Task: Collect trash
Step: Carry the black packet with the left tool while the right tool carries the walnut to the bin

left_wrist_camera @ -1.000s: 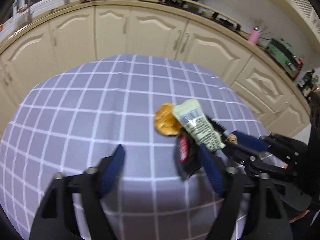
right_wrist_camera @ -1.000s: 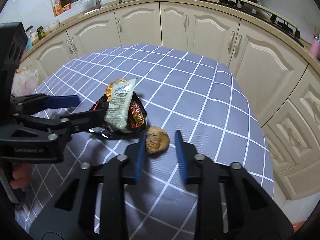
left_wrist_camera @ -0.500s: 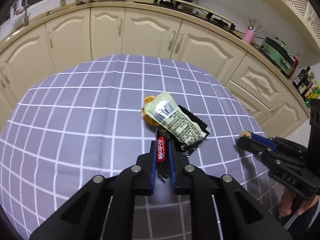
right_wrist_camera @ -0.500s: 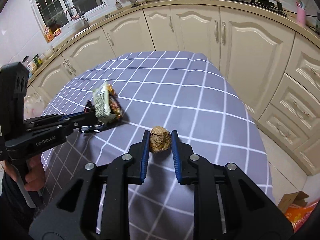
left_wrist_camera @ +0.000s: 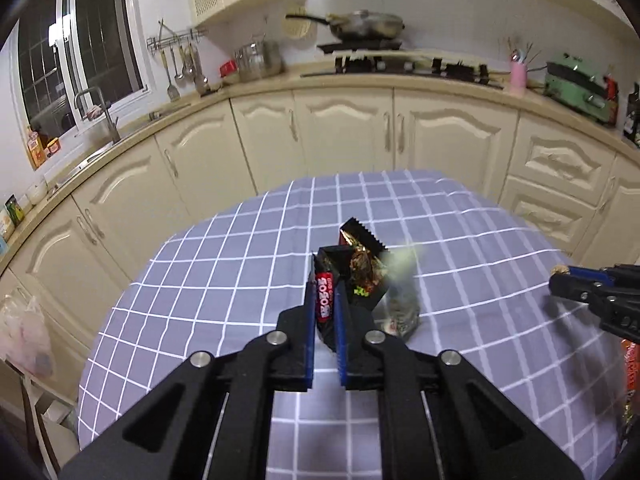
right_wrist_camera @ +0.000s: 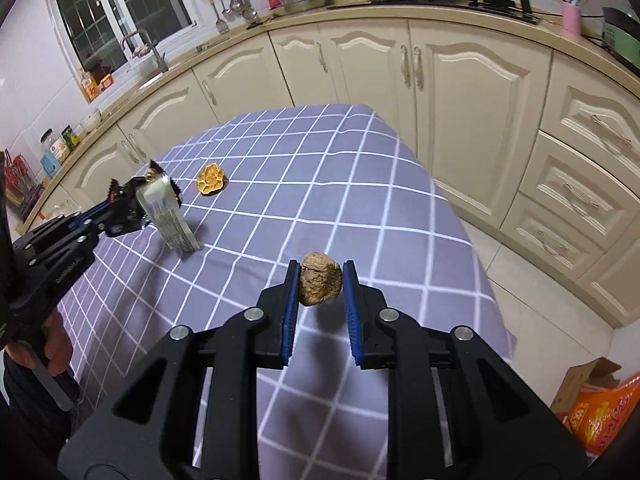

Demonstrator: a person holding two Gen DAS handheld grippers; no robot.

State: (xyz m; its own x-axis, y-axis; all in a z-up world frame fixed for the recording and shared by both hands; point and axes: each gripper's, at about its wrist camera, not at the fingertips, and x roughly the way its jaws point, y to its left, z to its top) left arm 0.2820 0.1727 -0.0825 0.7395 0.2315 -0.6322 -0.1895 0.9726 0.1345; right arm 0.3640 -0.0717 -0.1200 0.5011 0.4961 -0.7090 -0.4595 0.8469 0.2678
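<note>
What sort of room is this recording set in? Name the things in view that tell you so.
Most likely a home kitchen: a frying pan sits on the stove, utensils hang near the sink tap, and cream cabinets run under the counter.

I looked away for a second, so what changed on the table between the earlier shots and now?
The left gripper closed on the black wrapper and lifted it off the table; the pale green packet came up with it. The orange peel is now uncovered on the cloth. The right gripper still holds the walnut.

Left hand-held gripper (left_wrist_camera: pixel 325 300) clamping black wrapper (left_wrist_camera: pixel 352 268), checked tablecloth (left_wrist_camera: pixel 224 264)
</note>
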